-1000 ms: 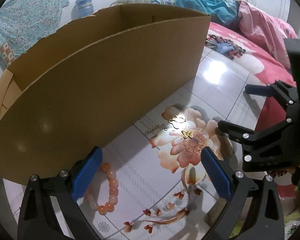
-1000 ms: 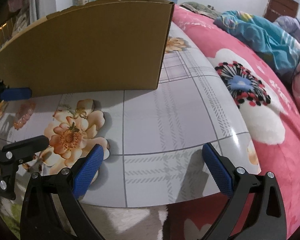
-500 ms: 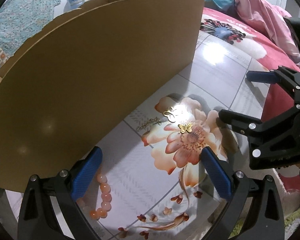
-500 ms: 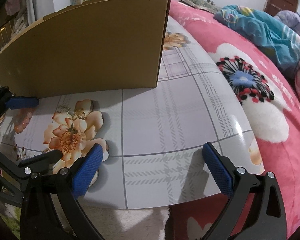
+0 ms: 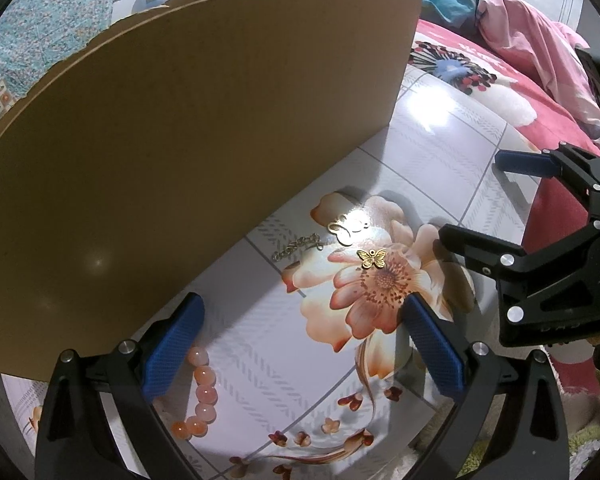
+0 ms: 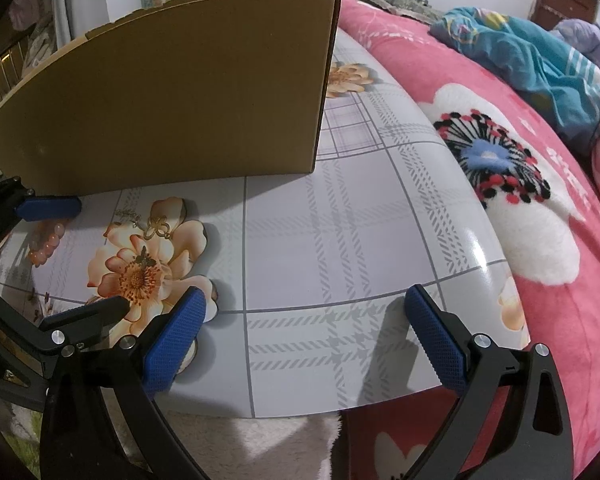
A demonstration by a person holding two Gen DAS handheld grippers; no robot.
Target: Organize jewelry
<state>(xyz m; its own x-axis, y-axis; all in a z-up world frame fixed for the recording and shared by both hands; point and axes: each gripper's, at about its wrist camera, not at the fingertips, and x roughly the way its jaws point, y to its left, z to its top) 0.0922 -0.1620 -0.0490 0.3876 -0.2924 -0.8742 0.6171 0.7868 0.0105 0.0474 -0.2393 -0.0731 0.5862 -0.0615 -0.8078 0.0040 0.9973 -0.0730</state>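
- Gold butterfly charm lies flat on the table, wings spread sideways, ahead of the left claw, nearer its right finger.
- Just past it there's a bigger gold butterfly piece with a chain trailing left toward the cardboard box.
- Pink bead bracelet runs lengthwise right beside the left claw's left finger; can't tell if it touches.
- Left claw is spread wide, holding nothing.
- Right claw also gapes wide and empty over the table's near edge, charm off to its left.
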